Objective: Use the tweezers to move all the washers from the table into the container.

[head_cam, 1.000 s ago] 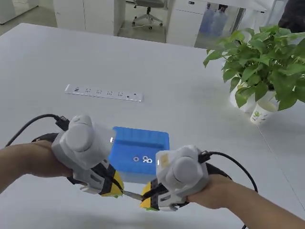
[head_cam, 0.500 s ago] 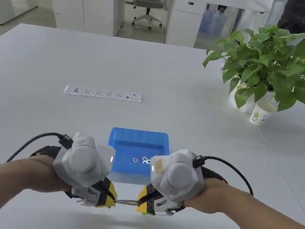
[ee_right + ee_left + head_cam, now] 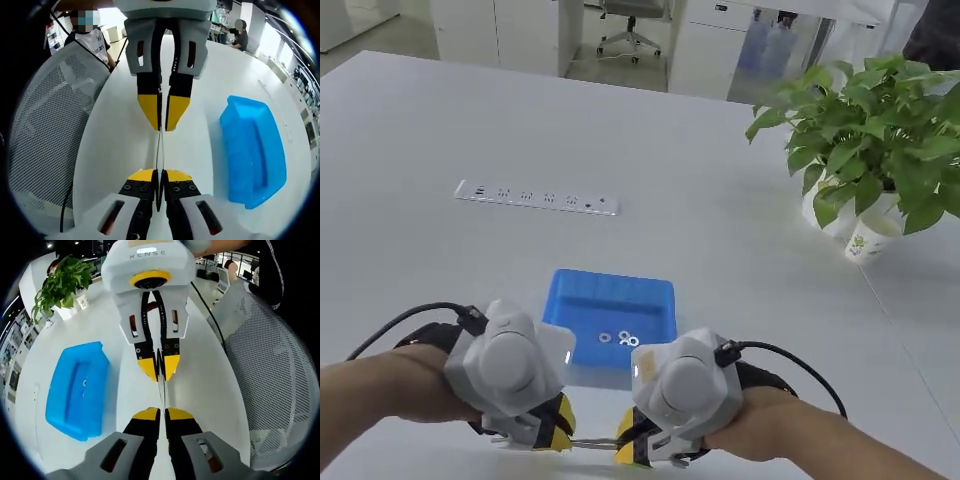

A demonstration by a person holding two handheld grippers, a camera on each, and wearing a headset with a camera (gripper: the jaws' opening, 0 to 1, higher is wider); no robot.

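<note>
Left tongs (image 3: 160, 415) are pinching narrow on one end of the tweezers (image 3: 161, 390), jaws nearly together. Right tongs (image 3: 160, 367) are facing them tip to tip, pressing shut in the same way on the other end, so the thin metal strip is spanning the short gap between the two sets of yellow tips. In the head view the pair are hanging low at the near edge of the tabletop (image 3: 720, 240), each held in a hand, with cables trailing off behind. The blue container (image 3: 610, 282) is sitting just beyond the tongs, on the far side from the person. A few washers (image 3: 623, 338) are lying inside it, close together on its floor. Farther out, a white power strip (image 3: 537, 196) is lying flat, well apart from the container. A potted plant (image 3: 880, 130) is standing off toward the right edge. Behind the tongs, the gripper views are showing the mesh back of a chair (image 3: 55, 110).
</note>
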